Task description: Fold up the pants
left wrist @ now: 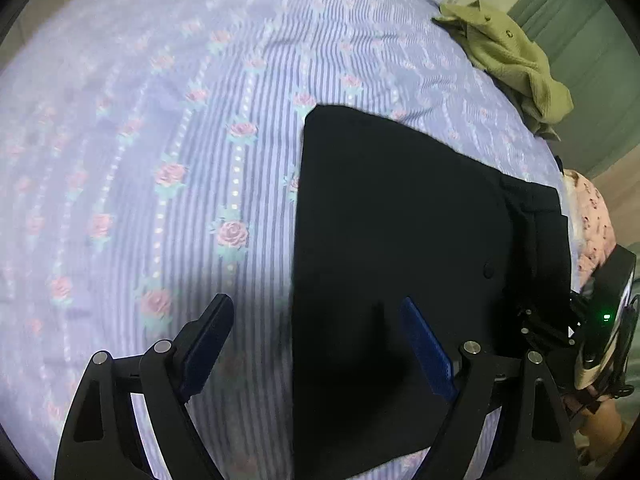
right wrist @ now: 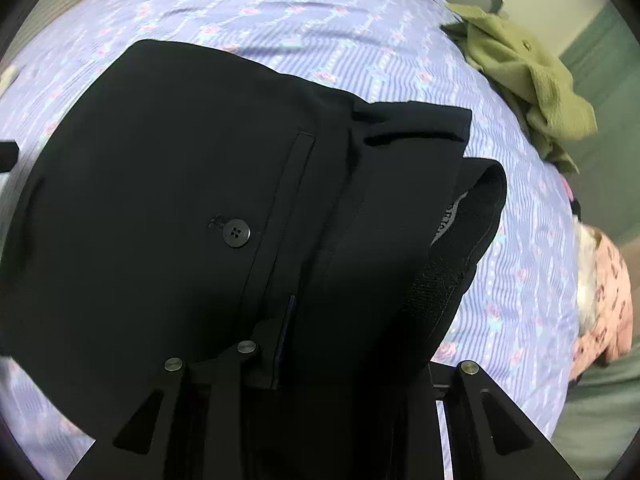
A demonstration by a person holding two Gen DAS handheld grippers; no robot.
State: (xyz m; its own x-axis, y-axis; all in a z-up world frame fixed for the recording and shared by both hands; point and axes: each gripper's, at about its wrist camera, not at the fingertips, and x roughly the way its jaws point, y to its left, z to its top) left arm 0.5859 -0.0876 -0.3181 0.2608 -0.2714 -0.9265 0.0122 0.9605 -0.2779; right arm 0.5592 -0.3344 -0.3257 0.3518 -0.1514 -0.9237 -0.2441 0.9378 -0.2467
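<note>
Black pants (left wrist: pixel 380 200) lie folded on a lilac striped bed sheet (left wrist: pixel 160 120) with roses. My left gripper (left wrist: pixel 316 302) hangs open over the pants' left edge: one finger is above the sheet, the other above the black cloth, and nothing is between them. In the right wrist view the pants (right wrist: pixel 180 160) show a back pocket with a button (right wrist: pixel 236 233) and the waistband (right wrist: pixel 460 240), lifted and curled. My right gripper (right wrist: pixel 340 336) is shut on the pants near the waistband. Cloth drapes over its fingers, and only one blue pad (right wrist: pixel 290 320) shows.
A crumpled olive-green garment (left wrist: pixel 512 60) lies at the bed's far right corner (right wrist: pixel 528 76). A pink floral cloth (left wrist: pixel 592 224) sits at the right edge of the bed (right wrist: pixel 612 300). The right gripper's body, with a green light (left wrist: pixel 606 316), is at the left view's right edge.
</note>
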